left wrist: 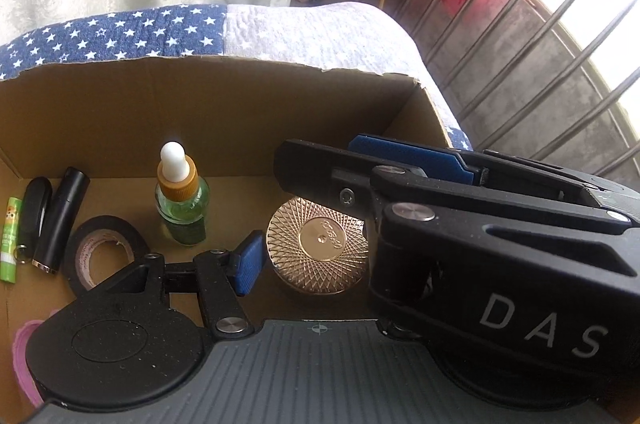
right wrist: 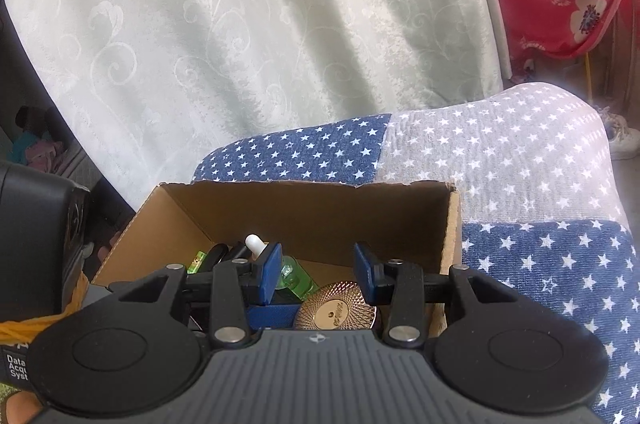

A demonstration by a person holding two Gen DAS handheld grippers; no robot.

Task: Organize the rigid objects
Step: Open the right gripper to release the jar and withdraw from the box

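A round gold compact (left wrist: pixel 318 250) lies flat on the floor of the cardboard box (left wrist: pixel 240 96). My left gripper (left wrist: pixel 318 260) straddles it. Its left blue pad (left wrist: pixel 248 262) stands just beside the compact's rim with a sliver of shadow between them, and its right finger is hidden behind my right gripper (left wrist: pixel 316 148). That gripper reaches in from the right above the compact. In the right wrist view the right gripper (right wrist: pixel 316 272) hangs open over the box, with nothing between its fingers and the compact (right wrist: pixel 338 314) below.
In the box's left part stand a green dropper bottle (left wrist: pixel 182 200), a black tape roll (left wrist: pixel 106 248), a black tube (left wrist: pixel 60 220), a black fob (left wrist: pixel 34 212) and a green stick (left wrist: pixel 11 236). The box rests on a star-patterned blanket (left wrist: pixel 120 32). A metal railing (left wrist: pixel 540 44) is at the right.
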